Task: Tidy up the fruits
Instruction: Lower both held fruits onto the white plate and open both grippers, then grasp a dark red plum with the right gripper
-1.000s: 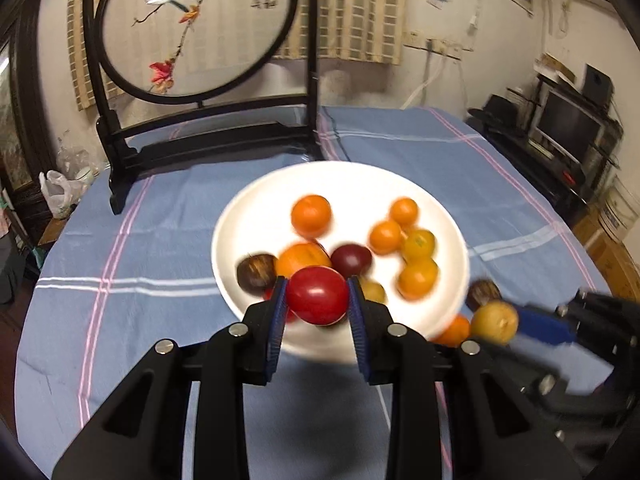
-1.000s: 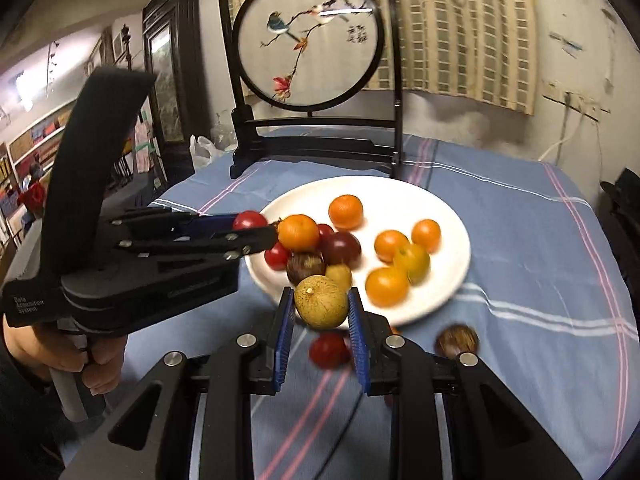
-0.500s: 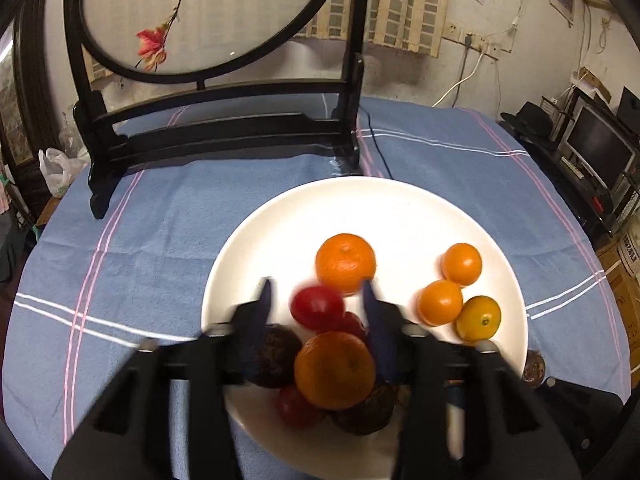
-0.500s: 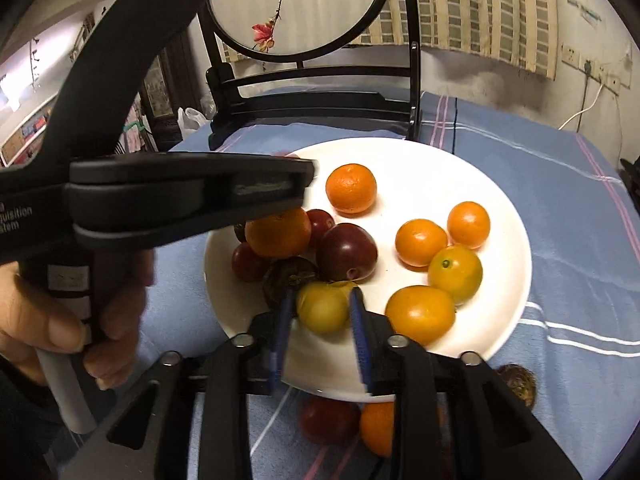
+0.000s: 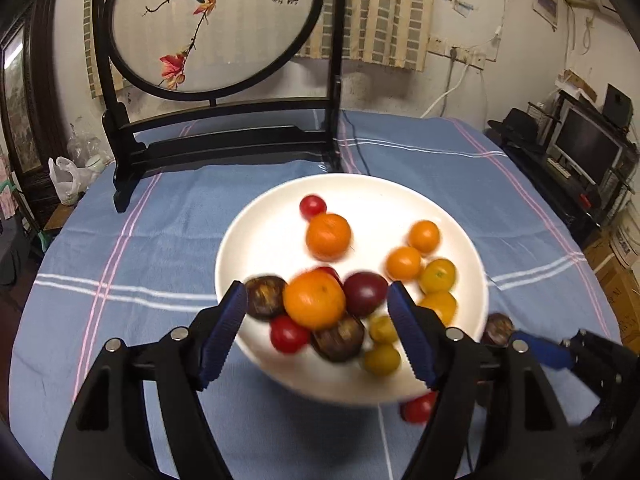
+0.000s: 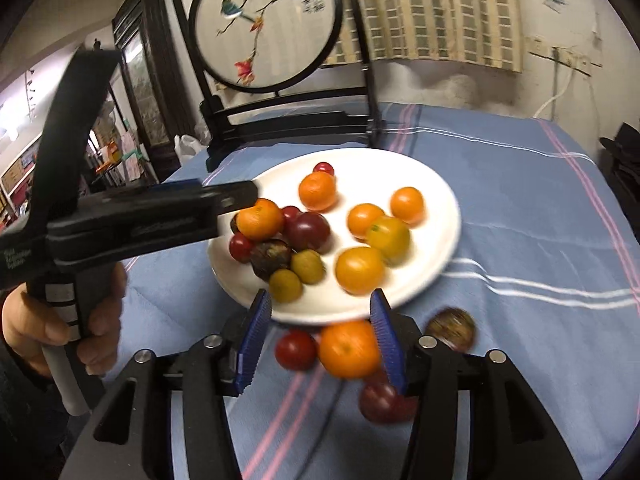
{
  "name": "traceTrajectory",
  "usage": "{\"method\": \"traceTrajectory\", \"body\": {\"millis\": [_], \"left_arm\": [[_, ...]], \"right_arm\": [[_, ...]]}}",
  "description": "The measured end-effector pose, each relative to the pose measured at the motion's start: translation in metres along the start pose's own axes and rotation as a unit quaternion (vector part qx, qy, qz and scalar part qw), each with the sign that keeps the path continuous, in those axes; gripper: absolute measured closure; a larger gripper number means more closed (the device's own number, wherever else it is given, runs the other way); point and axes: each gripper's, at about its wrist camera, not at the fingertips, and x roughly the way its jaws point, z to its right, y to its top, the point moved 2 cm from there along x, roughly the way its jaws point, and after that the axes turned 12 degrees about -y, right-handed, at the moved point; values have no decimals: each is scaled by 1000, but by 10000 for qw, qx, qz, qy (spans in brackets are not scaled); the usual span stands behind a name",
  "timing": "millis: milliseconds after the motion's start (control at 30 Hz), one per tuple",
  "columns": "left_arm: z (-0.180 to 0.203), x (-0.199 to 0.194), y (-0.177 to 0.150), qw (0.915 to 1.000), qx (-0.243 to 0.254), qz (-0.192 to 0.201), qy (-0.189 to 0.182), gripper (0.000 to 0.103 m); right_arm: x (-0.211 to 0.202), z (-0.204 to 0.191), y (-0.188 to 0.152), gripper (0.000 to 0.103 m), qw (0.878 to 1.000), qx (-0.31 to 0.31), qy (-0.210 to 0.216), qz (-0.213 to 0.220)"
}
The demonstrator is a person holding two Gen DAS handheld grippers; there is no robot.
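A white plate (image 5: 256, 236) on the blue cloth holds several oranges, tomatoes, dark plums and brown fruits. My left gripper (image 5: 317, 288) hangs over its near edge with the jaws opening and nothing between the pads. A small red tomato (image 5: 313, 206) lies free at the plate's far side. My right gripper (image 6: 320, 296) is at the plate's (image 6: 424, 176) near rim, its jaws opening and holding nothing. A yellow-green fruit (image 6: 285, 285) rests on the plate just beyond it. On the cloth below the right gripper lie a red tomato (image 6: 295, 349), an orange (image 6: 349, 348), a dark plum (image 6: 382, 402) and a brown fruit (image 6: 451, 327).
A round embroidered screen (image 5: 216, 24) on a black stand sits at the back of the table. A hand (image 6: 60, 320) holds the left gripper at the left of the right wrist view. A monitor (image 5: 584, 148) and boxes stand past the table's right edge.
Both grippers have opened. The left one let go of the red tomato and the right one the yellow-green fruit, both onto the plate. Both grippers then drew back toward the near rim.
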Motion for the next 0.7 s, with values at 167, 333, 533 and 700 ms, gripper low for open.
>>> {"method": "traceTrajectory", "body": {"millis": [167,333,533,700], "left_arm": [[18,-20,-24,9999,114,8,-43,25],[33,-31,-57,9998,209,-8,-75,20],[38,-15,-85,9985,466,-297,33,19],[26,-7,-90,9992,267,-294,-98,19]], "right_arm": [[-13,19,-23,50,9997,221,-96,-78],[-20,28,-44,48,9991,321,-184,-182],[-12,24,-61,47,9980,94,-437,-454],[8,20,-65,47,9950,-49,-626,-776]]}}
